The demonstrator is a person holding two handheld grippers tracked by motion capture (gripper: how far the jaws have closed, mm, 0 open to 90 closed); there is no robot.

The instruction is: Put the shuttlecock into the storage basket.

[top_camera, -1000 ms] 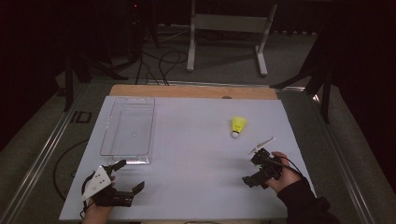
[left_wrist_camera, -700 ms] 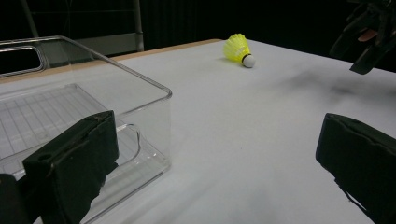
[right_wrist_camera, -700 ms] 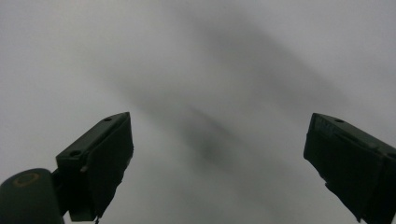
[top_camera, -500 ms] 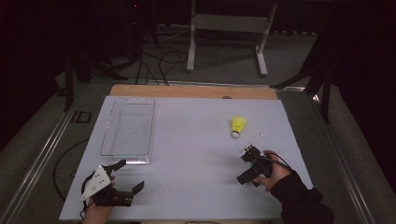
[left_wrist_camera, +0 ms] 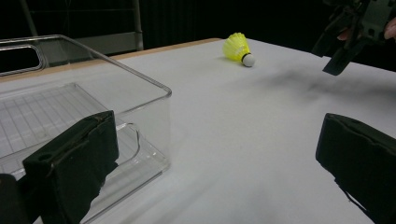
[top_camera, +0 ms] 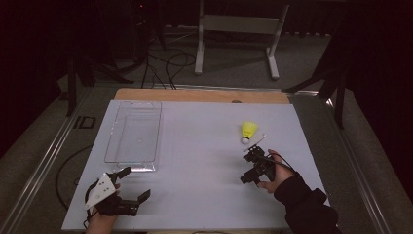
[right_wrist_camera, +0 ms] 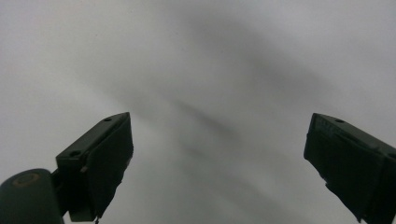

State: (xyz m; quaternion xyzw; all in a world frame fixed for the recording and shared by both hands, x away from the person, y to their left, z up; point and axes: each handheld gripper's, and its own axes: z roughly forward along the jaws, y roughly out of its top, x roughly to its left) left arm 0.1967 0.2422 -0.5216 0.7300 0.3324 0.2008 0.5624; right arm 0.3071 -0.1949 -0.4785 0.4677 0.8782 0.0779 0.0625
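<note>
From above, a white table surface [top_camera: 195,161] fills the middle of the frame, with a dark floor, cables and a metal stand behind it. My left gripper [top_camera: 129,187] sits at the lower left of the frame, held in my left hand [top_camera: 100,222], its grey three-cornered plate on top and its jaws spread wide apart, holding nothing. Just above it lies a clear plastic bin [top_camera: 134,137], empty, long side running up the frame. In my left gripper view the bin's near corner [left_wrist_camera: 140,116] sits just beside the left jaw; I cannot tell whether they touch.

My right gripper [top_camera: 253,163] is at the lower right of the high view, held in my right hand [top_camera: 275,178] with a dark sleeve [top_camera: 304,204] behind it. Its own view shows the two black jaws wide apart over blurred white table [right_wrist_camera: 210,70], grasping nothing.

A yellow shuttlecock [top_camera: 249,132] with a white cork tip lies on its side right of centre, just above my right gripper and apart from it. It appears in the upper middle of the left gripper view [left_wrist_camera: 237,48].
</note>
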